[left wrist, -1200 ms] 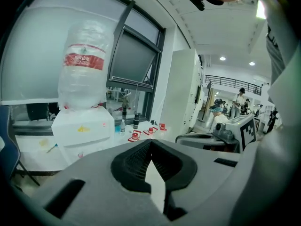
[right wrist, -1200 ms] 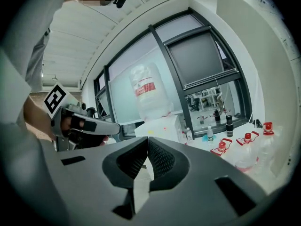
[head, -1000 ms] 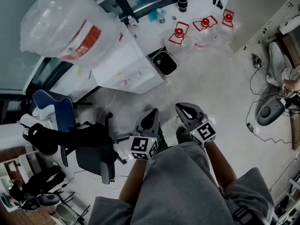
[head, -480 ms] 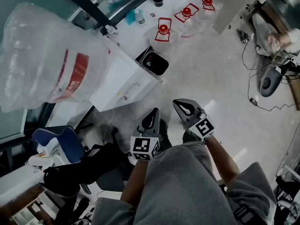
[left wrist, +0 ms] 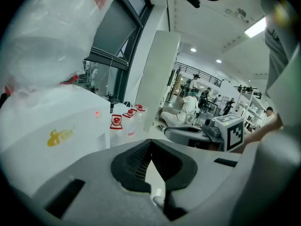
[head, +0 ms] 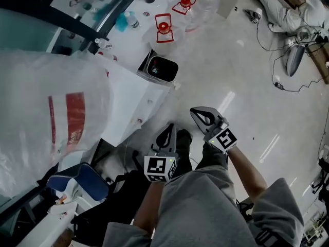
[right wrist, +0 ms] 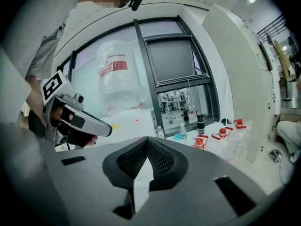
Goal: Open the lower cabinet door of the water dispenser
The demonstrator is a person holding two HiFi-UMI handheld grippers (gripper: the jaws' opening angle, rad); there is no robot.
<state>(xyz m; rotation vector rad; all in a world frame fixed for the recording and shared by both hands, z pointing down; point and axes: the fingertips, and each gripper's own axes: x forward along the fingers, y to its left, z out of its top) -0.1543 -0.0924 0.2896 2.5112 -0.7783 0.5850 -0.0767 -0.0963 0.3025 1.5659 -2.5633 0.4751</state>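
The white water dispenser [head: 131, 99] stands at the left of the head view, under a big clear bottle with a red label [head: 46, 122]. Its lower door is not plain from above. My left gripper [head: 168, 131] and right gripper [head: 199, 114] hover side by side over the floor, a little short of the dispenser's front, both shut and empty. The left gripper view has its closed jaws [left wrist: 151, 150] beside the dispenser's front [left wrist: 51, 135], which bears a yellow logo and a red light. Past the right gripper's closed jaws [right wrist: 147, 149], the bottle [right wrist: 117, 74] shows ahead.
A small black bin [head: 161, 69] stands against the dispenser's far side. Beyond it are water jugs with red caps [head: 164, 27]. A blue chair [head: 85, 181] and dark bags lie at the near left. Cables [head: 280, 85] and a floor fan lie on the floor at the right.
The head view has swung, so the dispenser and bottle now loom larger at the left and the jugs sit higher. Both grippers have come lower and nearer the dispenser, still shut.
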